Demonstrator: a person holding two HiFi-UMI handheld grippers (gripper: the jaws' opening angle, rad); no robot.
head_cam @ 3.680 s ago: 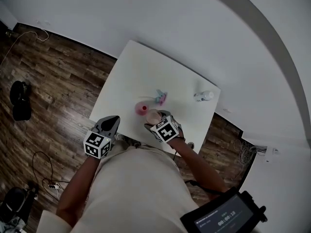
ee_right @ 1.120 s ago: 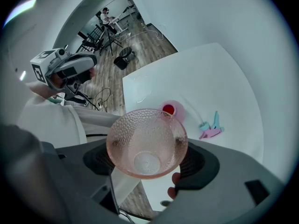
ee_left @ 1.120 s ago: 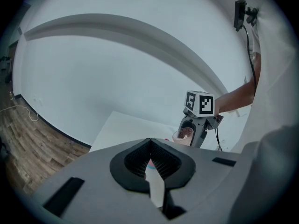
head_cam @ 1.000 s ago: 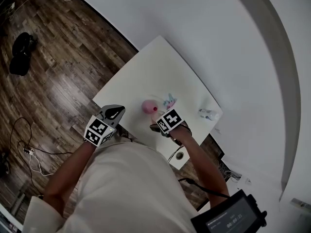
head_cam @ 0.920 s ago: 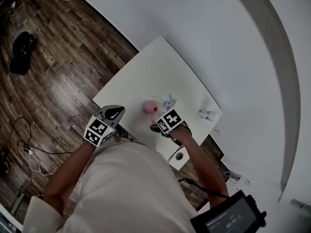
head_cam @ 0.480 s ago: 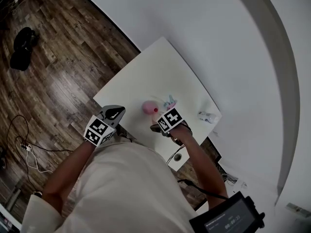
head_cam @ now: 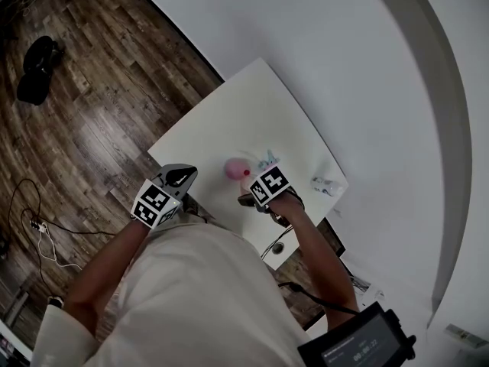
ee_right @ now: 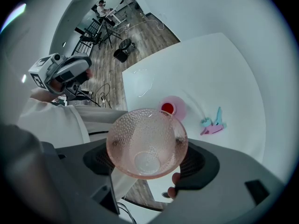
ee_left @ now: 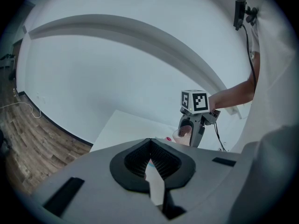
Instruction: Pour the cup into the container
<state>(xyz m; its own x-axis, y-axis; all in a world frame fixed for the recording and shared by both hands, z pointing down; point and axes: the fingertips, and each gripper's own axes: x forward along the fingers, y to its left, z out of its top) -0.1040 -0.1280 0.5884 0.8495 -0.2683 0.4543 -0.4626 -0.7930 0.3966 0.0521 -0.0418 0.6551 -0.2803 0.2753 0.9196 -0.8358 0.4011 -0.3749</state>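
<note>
Right gripper: The right gripper [ee_right: 148, 160] is holding the pink bumpy glass cup [ee_right: 145, 133]. Its jaws are squeezing the cup from both sides so it is not slipping.
Cup: The cup is hanging in the air above the near edge of the white worktop [ee_right: 210, 73]. Its mouth is facing up at the camera, and it is looking empty inside.
Container: The small pink container [ee_right: 174, 107] is sitting on the worktop just past the cup. Something red is showing inside it, so I am guessing the pouring is done or almost done.
Left gripper: The left gripper [ee_left: 150, 147] is hovering beside the near edge of the worktop. Its jaws are pressed together with nothing in them. I think this is leaving the pouring side free.
Open room: Most of the worktop is lying bare. A blue and pink clip [ee_right: 212, 124] is lying near the container but not touching it.
Edges: The cup is hanging right by the near edge. Putting it down safely is probably calling for a move inward first.
</note>
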